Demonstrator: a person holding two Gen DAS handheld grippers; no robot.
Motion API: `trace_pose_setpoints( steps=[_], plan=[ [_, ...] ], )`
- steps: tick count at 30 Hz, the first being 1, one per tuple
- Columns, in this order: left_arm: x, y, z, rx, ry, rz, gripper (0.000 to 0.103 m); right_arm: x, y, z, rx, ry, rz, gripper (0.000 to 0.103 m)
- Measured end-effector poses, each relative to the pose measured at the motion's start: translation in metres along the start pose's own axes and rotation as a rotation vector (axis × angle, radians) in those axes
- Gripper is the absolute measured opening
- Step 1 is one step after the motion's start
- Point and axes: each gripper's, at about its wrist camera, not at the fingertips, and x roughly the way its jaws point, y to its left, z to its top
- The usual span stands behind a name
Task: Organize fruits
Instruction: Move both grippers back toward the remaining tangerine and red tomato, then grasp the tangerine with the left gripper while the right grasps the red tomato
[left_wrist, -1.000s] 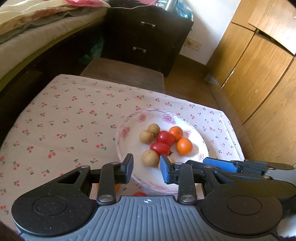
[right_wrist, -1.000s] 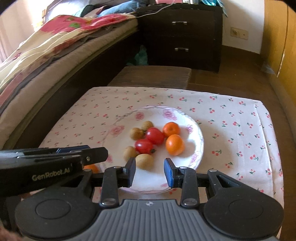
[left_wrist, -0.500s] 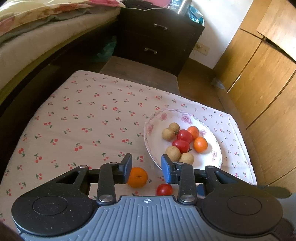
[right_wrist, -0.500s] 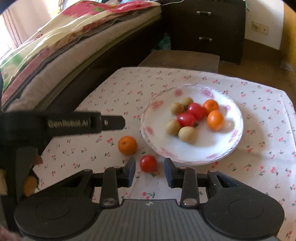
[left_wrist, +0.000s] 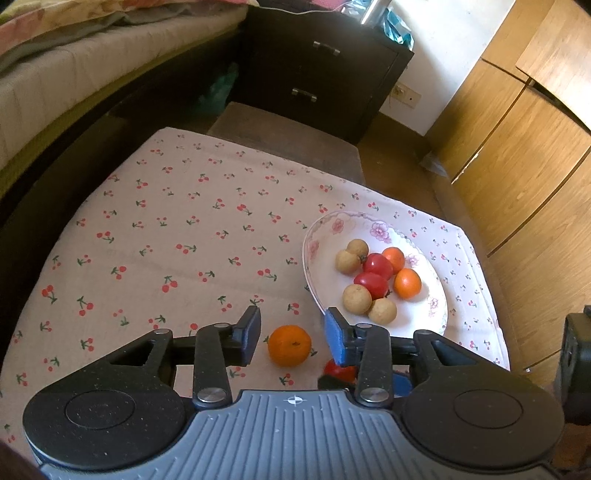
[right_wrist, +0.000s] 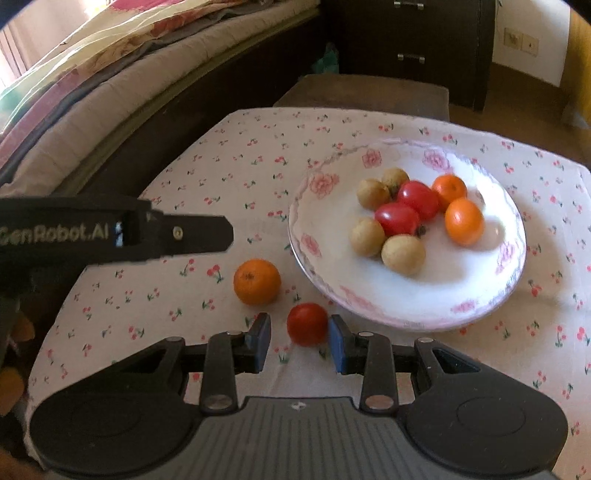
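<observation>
Two fruits lie loose on the cherry-print cloth near its front edge, apart from the plate: an orange and a red tomato. Your left gripper frames the orange, and its jaws are opening, with neither pad pressing on the fruit. Your right gripper has its pads apart too, standing either side of the tomato without a visible squeeze, so nothing is clamped in either tool.

The plate sits toward the right edge of the cloth and already carries four tan longans, two more tomatoes and two small oranges, bunched in its far half.

Your main risk is rolling. Both loose fruits are round and sit on soft fabric close to the front edge; if a pad nudges one off-centre before you close, it will likely skid toward that edge and drop. The tomato looks thin-skinned, so a hard close could split it.

Watch the two tools as well. They work just beside each other, the tomato lying partly under your left gripper's right finger, and a sideways shift could knock them together or bump the other fruit.

When you carry to the plate, its near rim stands just beside the tomato; catching it could tip the pile and send the longans rolling.
</observation>
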Motion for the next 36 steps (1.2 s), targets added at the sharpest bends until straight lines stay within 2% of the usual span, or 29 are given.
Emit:
trace_pose_setpoints(
  steps=[3, 6, 13, 18, 22, 26, 30, 32, 36],
  plan=[
    [0.002, 0.001, 0.000, 0.003, 0.009, -0.009, 0.050, 0.005, 0.003, 0.002, -0.015, 0.015, -0.022, 0.034],
    [0.006, 0.002, -0.001, 0.014, 0.028, -0.010, 0.050, 0.009, 0.007, -0.004, -0.059, 0.034, -0.046, 0.028],
    [0.022, -0.004, -0.005, 0.027, 0.079, -0.024, 0.050, -0.007, -0.004, -0.012, -0.057, 0.038, -0.052, 0.028],
    [0.037, -0.011, -0.009, 0.058, 0.105, -0.001, 0.050, -0.031, -0.013, -0.021, -0.080, 0.039, -0.071, 0.028],
    [0.046, -0.021, -0.013, 0.114, 0.094, 0.044, 0.055, -0.041, -0.026, -0.031, -0.049, 0.040, -0.084, 0.028],
    [0.058, -0.019, -0.018, 0.122, 0.122, 0.067, 0.051, -0.042, -0.036, -0.042, -0.022, 0.052, -0.086, 0.028],
    [0.060, -0.021, -0.019, 0.137, 0.104, 0.082, 0.048, -0.045, -0.041, -0.045, -0.004, 0.049, -0.083, 0.028],
    [0.059, -0.022, -0.019, 0.140, 0.104, 0.090, 0.042, -0.046, -0.045, -0.045, 0.009, 0.049, -0.088, 0.028],
    [0.051, -0.022, -0.022, 0.134, 0.119, 0.068, 0.042, -0.047, -0.046, -0.046, 0.019, 0.045, -0.092, 0.028]
  ],
)
